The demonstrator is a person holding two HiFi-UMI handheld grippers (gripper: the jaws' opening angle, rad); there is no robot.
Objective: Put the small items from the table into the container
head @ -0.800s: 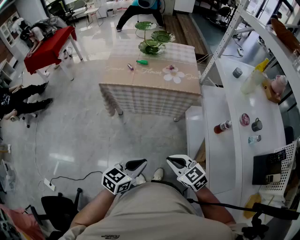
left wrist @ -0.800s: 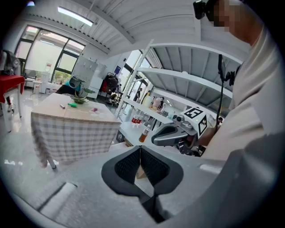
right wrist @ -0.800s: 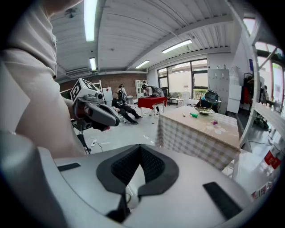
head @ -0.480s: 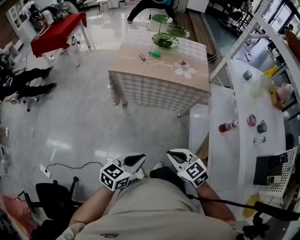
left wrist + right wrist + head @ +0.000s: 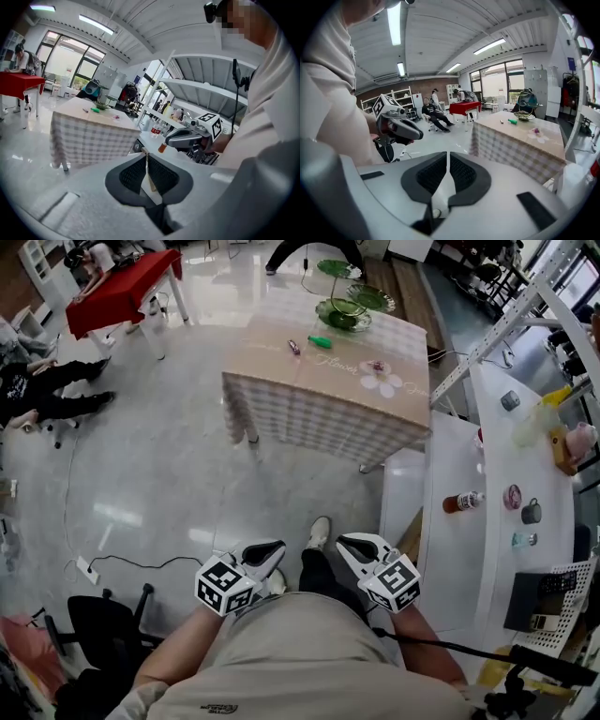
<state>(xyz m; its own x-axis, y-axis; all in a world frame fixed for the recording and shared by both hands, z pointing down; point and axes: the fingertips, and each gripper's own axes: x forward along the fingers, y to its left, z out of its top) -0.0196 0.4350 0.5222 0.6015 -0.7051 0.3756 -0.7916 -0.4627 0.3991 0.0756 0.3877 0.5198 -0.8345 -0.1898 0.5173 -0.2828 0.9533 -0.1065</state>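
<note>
The table (image 5: 328,390) stands ahead of me, well apart from both grippers across the floor (image 5: 169,474). At its far edge sits the tiered dish stand (image 5: 352,301). Just before the stand lies a marker (image 5: 321,341), with a small stick-shaped item (image 5: 294,347) just left of it, toward the left edge. A small trinket (image 5: 379,366) lies right of them, closer to the near edge. The left gripper (image 5: 265,554) and right gripper (image 5: 353,547) sit side by side close to my body. On my right runs a counter (image 5: 450,559) carrying a bottle (image 5: 463,502), with a tin (image 5: 512,496) and mug (image 5: 532,512) further right. A side table (image 5: 117,292) stands far left.
</note>
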